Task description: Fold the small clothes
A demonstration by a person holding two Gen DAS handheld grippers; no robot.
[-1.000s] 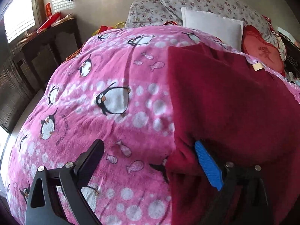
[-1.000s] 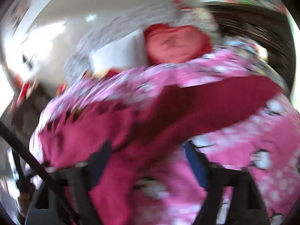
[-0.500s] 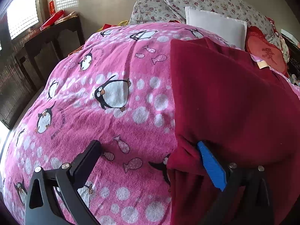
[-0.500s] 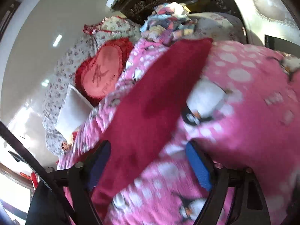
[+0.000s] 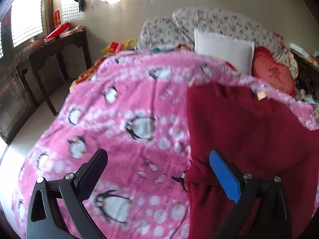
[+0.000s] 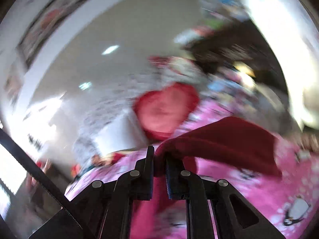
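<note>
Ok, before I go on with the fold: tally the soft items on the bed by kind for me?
Dark red garment: 1
Pink penguin blanket: 1
White pillow: 1
Red heart cushion: 1
Floral pillows: 2
Total: 6

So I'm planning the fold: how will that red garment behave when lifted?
Probably floppy: the red garment sags from the right gripper, which pinches its edge. Likely grippy, not slippery; it looks fuzzy and bunches near the open left gripper.
</note>
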